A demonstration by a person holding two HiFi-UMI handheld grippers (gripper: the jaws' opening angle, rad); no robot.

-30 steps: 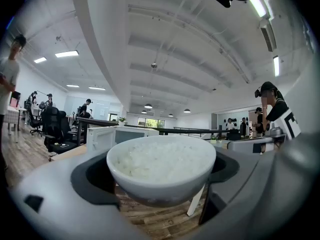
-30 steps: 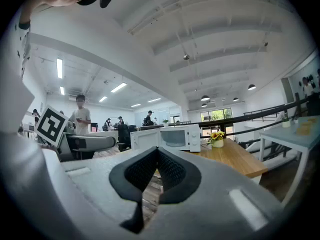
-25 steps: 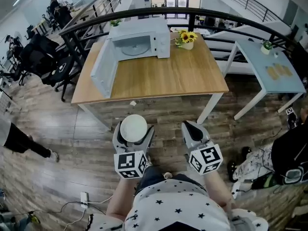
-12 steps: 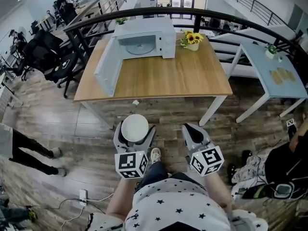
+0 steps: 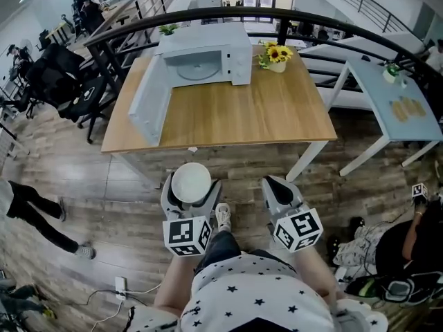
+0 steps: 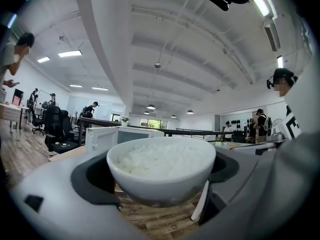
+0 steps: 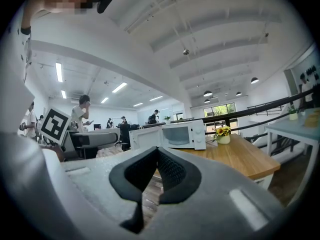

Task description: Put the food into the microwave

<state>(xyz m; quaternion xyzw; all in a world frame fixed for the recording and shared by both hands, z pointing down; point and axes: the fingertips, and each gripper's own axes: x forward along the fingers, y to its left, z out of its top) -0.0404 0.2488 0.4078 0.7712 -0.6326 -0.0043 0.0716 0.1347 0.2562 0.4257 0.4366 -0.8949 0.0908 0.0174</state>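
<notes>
A white bowl of rice [image 5: 191,181] sits between the jaws of my left gripper [image 5: 192,194], which is shut on it and held low above the wooden floor, short of the table. In the left gripper view the bowl of rice [image 6: 161,167] fills the middle, upright. My right gripper [image 5: 274,181] hangs beside it, shut, with nothing between its black pads [image 7: 167,171]. The white microwave [image 5: 208,52] stands at the back of the wooden table [image 5: 270,113], its door [image 5: 149,106] swung wide open to the left and its cavity showing a glass plate. It also shows as the microwave [image 7: 172,135].
A pot of sunflowers [image 5: 275,56] stands right of the microwave. A dark railing [image 5: 332,25] runs behind the table, a light blue table [image 5: 387,95] is at the right, office chairs [image 5: 66,81] at the left. A person [image 5: 34,209] walks by on the left.
Both grippers keep their pose, the bowl still held. The table has drifted slightly in the head view, and the walking person on the left has moved.
</notes>
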